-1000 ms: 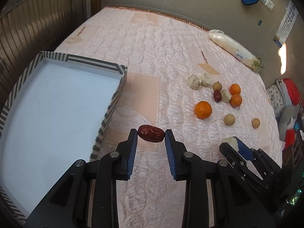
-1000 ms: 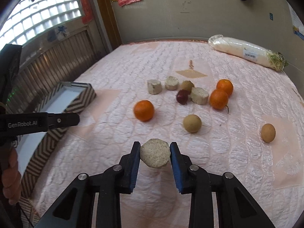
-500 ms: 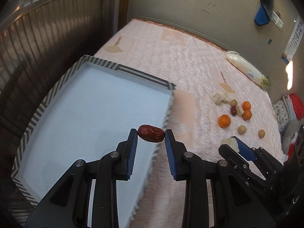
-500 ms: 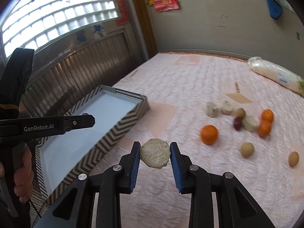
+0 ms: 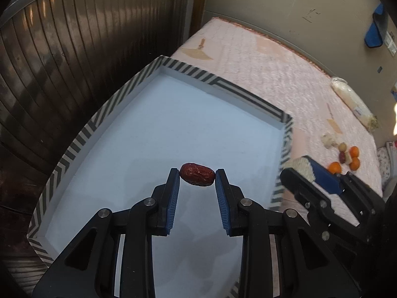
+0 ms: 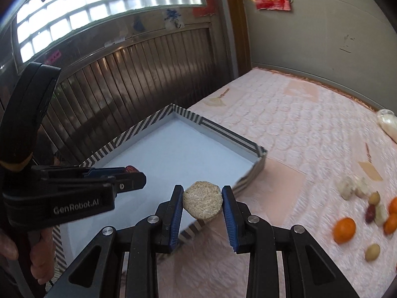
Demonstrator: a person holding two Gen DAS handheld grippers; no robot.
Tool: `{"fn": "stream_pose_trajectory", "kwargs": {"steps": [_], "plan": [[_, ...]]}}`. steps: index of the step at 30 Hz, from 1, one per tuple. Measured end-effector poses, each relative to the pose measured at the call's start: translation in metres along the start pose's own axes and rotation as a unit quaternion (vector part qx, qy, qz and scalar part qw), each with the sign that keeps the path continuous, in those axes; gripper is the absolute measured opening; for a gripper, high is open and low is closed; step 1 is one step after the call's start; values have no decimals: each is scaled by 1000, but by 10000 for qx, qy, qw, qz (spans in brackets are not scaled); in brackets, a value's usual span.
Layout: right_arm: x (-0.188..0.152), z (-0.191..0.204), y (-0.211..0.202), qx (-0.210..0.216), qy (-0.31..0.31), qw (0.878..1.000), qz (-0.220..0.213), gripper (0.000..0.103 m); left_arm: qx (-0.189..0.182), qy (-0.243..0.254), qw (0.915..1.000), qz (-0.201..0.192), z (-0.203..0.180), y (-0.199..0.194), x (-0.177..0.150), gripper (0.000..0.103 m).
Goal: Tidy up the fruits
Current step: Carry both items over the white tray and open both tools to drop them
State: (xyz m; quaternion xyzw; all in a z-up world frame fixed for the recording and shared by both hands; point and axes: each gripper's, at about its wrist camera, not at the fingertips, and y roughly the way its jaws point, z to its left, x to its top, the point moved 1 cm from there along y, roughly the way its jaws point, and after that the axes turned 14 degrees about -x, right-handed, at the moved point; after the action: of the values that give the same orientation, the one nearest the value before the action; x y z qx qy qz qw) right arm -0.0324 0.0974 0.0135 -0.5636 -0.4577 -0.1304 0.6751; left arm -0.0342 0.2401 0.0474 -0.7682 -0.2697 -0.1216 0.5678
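My left gripper (image 5: pixel 197 177) is shut on a dark red date (image 5: pixel 197 177) and holds it above the white floor of the zigzag-striped tray (image 5: pixel 218 83). It also shows in the right wrist view (image 6: pixel 130 171), over the tray (image 6: pixel 223 130). My right gripper (image 6: pixel 202 204) is shut on a round beige slice (image 6: pixel 202 203), held over the tray's near right edge; it shows in the left wrist view (image 5: pixel 304 171). Loose fruits lie on the pink quilt: oranges (image 6: pixel 344 227), a second date (image 6: pixel 371 213), pale chunks (image 6: pixel 346 190).
A brown slatted wall (image 5: pixel 62 74) runs along the tray's left side. A long white wrapped bundle (image 5: pixel 353 104) lies at the quilt's far right. A person's hand (image 6: pixel 10 248) holds the left gripper. The quilted bed (image 6: pixel 285 124) extends behind the tray.
Both grippers have swung left, away from the fruit pile. The left one now holds the date over the tray's inside; the right one has reached the tray's edge.
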Motion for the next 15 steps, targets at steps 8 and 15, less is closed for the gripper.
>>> {"fn": "stream_pose_trajectory", "kwargs": {"steps": [8,15], "plan": [[16,5,40,-73,-84,9997,233,30,322,-82,9994,43,13,18,6,29],[20,16,66,-108,-225,9988,425,30,514,-116,9986,30,21,24,7,29]]}}
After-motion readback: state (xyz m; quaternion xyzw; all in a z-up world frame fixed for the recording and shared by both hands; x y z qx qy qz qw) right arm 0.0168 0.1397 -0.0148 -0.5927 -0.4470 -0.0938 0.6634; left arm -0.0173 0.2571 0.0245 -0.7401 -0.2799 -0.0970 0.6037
